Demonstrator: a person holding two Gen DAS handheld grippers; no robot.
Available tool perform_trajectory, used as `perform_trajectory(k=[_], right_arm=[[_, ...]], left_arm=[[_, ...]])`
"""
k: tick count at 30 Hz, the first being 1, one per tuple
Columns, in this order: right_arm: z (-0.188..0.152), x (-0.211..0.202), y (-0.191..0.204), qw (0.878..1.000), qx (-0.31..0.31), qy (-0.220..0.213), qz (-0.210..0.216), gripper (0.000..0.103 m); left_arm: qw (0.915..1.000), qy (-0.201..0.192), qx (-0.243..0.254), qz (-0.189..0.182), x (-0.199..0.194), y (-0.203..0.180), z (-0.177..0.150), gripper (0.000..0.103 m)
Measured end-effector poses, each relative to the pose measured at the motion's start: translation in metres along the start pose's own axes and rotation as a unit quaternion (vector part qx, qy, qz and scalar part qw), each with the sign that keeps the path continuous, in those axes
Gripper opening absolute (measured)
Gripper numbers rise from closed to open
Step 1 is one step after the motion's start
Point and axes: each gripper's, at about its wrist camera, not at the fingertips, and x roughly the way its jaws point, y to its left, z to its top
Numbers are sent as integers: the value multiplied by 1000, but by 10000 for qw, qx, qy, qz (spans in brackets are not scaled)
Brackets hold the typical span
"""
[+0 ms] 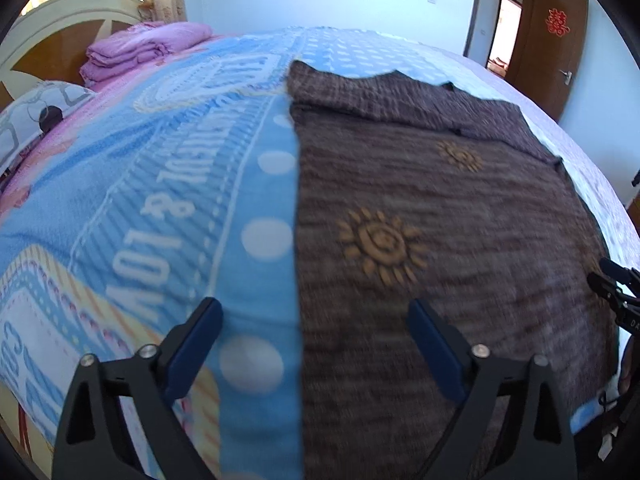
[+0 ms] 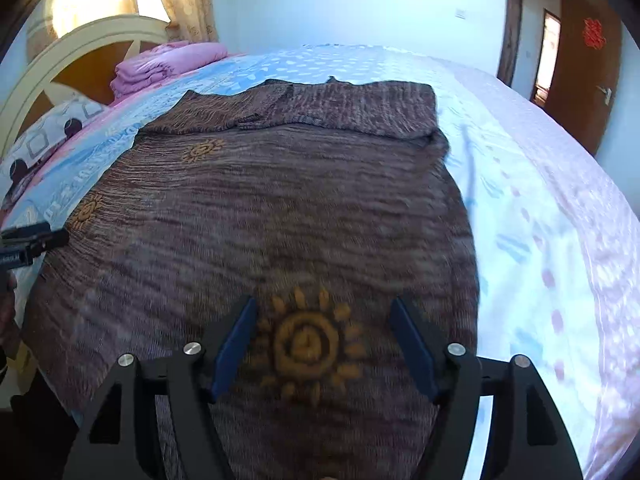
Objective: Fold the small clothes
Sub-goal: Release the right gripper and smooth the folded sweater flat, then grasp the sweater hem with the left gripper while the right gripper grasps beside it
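Observation:
A brown knitted garment [image 1: 460, 208] with yellow sun motifs lies flat on the bed, its sleeves folded across the far end [image 2: 340, 104]. My left gripper [image 1: 316, 320] is open and empty, hovering over the garment's left edge near the front. My right gripper [image 2: 322, 320] is open and empty, above a sun motif [image 2: 308, 346] near the garment's near end. The right gripper also shows at the right edge of the left wrist view [image 1: 616, 280], and the left gripper at the left edge of the right wrist view [image 2: 32, 240].
The bed carries a blue patterned blanket [image 1: 160, 184] and a pale sheet [image 2: 540, 208]. Folded pink bedding [image 1: 140, 48] and a pillow [image 1: 36, 112] lie by the headboard [image 2: 80, 52]. A wooden door [image 1: 552, 40] stands at the far right.

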Motion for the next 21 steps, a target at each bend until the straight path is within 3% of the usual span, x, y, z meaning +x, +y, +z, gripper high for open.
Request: perform_trajectory(k=[6, 15, 21], right_arm=[[-22, -12, 6, 9995, -130, -166, -228, 76], [-29, -16, 5, 9995, -85, -229, -209, 77], [-32, -20, 3, 9997, -55, -165, -172, 77]], left_arm=[[9997, 147, -44, -180, -19, 1, -26, 77], [9976, 434, -148, -511, -43, 1, -61, 58], [9969, 551, -143, -538, -41, -6, -66, 57]])
